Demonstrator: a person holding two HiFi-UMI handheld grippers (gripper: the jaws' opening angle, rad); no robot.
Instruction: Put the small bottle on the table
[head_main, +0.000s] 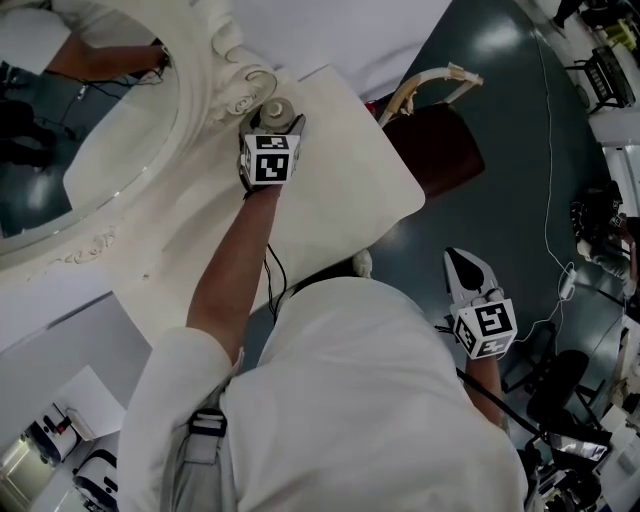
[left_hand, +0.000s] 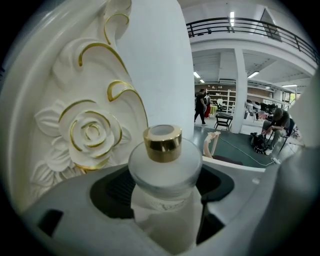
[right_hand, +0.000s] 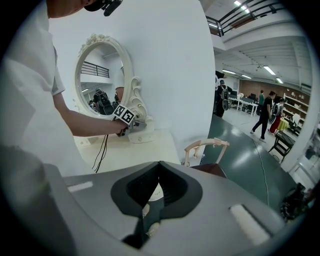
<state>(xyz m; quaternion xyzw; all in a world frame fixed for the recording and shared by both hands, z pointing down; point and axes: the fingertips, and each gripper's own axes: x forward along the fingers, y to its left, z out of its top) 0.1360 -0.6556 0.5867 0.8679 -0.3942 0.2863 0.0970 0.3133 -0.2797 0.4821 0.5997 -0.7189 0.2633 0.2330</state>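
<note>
The small frosted bottle (head_main: 274, 109) with a gold cap (left_hand: 162, 143) stands upright on the white dressing table (head_main: 345, 180), close to the carved foot of the mirror frame (left_hand: 90, 132). My left gripper (head_main: 272, 122) reaches over the table and has the bottle (left_hand: 165, 172) between its jaws. The jaws stand wide, with dark gaps beside the bottle's body. My right gripper (head_main: 463, 263) hangs low over the floor to the right of the table. Its jaws (right_hand: 159, 168) meet at the tips with nothing between them.
An oval white mirror (head_main: 95, 120) stands at the back left of the table. A dark red chair with a pale curved back (head_main: 432, 128) stands beside the table's right edge. Cables (head_main: 552, 250) run across the grey floor. People walk far off in the hall (right_hand: 265, 112).
</note>
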